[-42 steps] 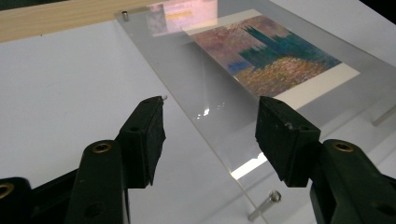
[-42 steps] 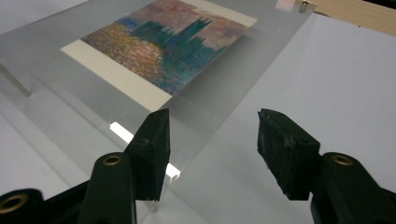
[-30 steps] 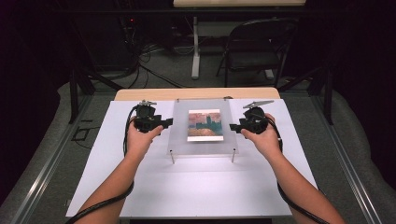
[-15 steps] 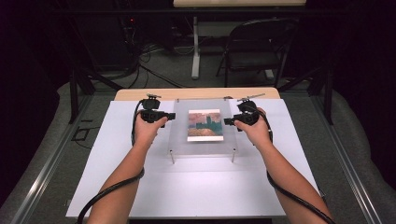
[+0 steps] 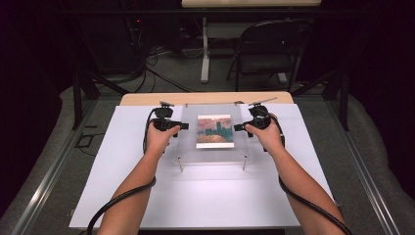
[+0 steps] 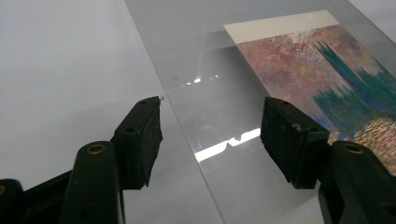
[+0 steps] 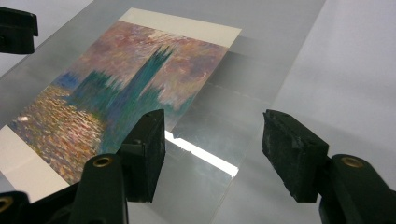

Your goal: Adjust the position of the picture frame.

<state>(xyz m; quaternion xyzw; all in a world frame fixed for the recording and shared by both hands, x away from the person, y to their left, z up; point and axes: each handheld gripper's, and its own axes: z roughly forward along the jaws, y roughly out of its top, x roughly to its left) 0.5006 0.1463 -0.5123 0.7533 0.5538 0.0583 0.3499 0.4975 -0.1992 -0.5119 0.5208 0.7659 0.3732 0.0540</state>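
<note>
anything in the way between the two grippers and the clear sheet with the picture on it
Nothing visible. The left gripper stands open with the left edge of the clear sheet between its jaws, and the right gripper stands open over the right edge. Only bare sheet lies there; the picture sits farther in.

the bench (image 5: pixel 147 196) fills the lower middle of the high view, covered by a white sheet, with a bare strip of wood top along its far edge. a clear acrylic plate (image 5: pixel 188 142) stands on short metal legs at centre frame, and a painted print (image 5: pixel 214 131) lies flat against it.
</note>
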